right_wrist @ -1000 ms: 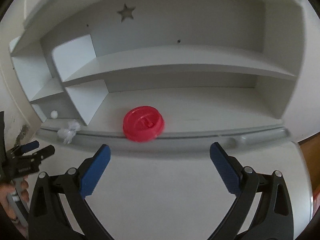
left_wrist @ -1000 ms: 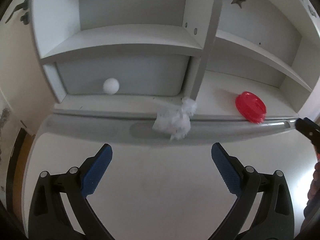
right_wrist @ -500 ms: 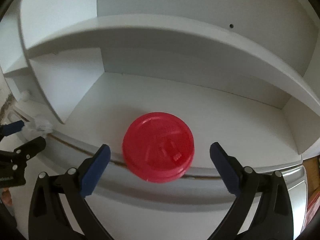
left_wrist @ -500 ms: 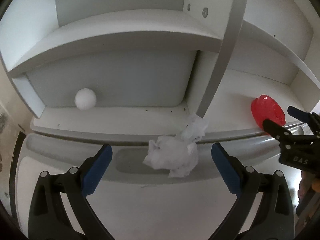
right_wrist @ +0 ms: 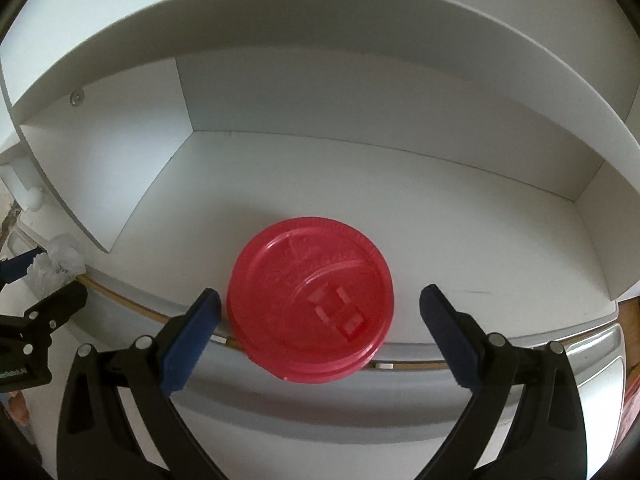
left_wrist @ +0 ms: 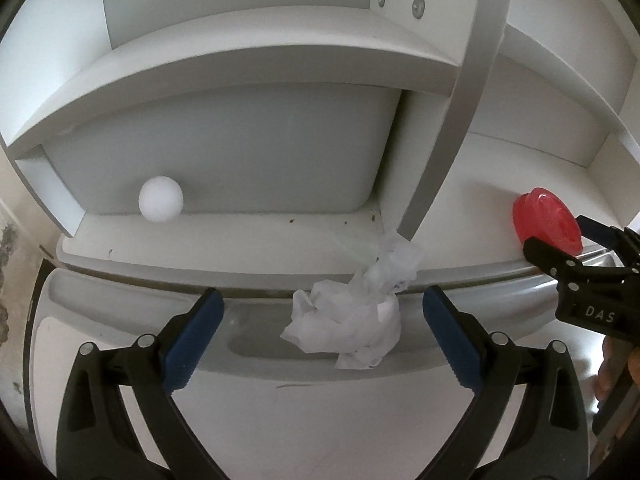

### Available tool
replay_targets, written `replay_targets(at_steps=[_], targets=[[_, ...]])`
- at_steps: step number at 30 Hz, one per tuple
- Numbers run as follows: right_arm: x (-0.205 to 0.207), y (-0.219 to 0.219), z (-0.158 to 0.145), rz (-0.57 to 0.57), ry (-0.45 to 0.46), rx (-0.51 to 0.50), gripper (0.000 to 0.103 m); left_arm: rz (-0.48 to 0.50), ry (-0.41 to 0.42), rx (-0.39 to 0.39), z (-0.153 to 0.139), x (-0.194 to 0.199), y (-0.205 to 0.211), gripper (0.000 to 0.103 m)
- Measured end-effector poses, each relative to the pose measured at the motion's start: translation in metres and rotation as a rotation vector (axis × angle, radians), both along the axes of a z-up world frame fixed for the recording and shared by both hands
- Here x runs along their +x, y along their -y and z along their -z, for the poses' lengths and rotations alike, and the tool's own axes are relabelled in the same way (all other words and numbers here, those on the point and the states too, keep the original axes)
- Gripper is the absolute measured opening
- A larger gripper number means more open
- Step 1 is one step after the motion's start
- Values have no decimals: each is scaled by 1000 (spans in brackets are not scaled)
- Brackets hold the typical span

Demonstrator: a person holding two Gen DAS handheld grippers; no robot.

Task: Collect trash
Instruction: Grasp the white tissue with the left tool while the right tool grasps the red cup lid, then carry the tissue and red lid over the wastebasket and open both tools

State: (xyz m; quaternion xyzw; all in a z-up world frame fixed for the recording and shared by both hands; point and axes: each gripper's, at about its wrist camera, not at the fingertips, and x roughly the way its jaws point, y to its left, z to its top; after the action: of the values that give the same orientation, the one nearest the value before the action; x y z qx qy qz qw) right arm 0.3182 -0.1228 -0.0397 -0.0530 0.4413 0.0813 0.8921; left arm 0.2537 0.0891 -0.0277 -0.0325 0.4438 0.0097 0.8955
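Left gripper (left_wrist: 320,336): jaws wide apart, nothing clamped. The crumpled white tissue (left_wrist: 352,320) lies between the two blue pads, nearer the right-hand one, touching neither as far as the view shows; it sits in the shallow groove at the desk's (left_wrist: 320,420) back edge, with a twisted tail reaching up onto the front lip of the shelf unit (left_wrist: 248,56), just at the foot of the vertical divider (left_wrist: 452,120). Beyond the left-hand pad, well apart from it, a white ball (left_wrist: 161,199) rests at the back of the lower left compartment against the rear wall. Far off to the right of the jaws, the red lid (left_wrist: 546,220) sits at the shelf's front edge with the right gripper (left_wrist: 560,246) reaching toward it. Right gripper (right_wrist: 320,334): jaws likewise spread, nothing gripped. The red lid (right_wrist: 310,300) lies flat between the pads, its left rim just beside the left-hand pad, clear space on the right-hand side; its near edge overhangs the shelf lip slightly. Beyond it, bare shelf floor and rear wall. Far left of these jaws, the tissue (right_wrist: 56,258) and a tip of the left gripper (right_wrist: 48,300) show at the frame edge.
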Motion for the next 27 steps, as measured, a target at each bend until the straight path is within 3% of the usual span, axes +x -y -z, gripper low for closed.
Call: replay_targets(at_steps=[1,2,4,8,27], targets=[[0,0,0,-13,-2,14,94,2,9,0,-1,-1,1,79],[0,1,1,-27,-11,45,80,5,22,5,-3,0,3,59],[-2,2,2,-37,-13,64,80,3,40,26,-6,-2,2,39],[-9,-2,1,-61,-6,76,79,21,54,-9,-9,-7,8,34],[-79,28,-45,-53,75,120,79,190,138,-66,-49,-55,48,34]])
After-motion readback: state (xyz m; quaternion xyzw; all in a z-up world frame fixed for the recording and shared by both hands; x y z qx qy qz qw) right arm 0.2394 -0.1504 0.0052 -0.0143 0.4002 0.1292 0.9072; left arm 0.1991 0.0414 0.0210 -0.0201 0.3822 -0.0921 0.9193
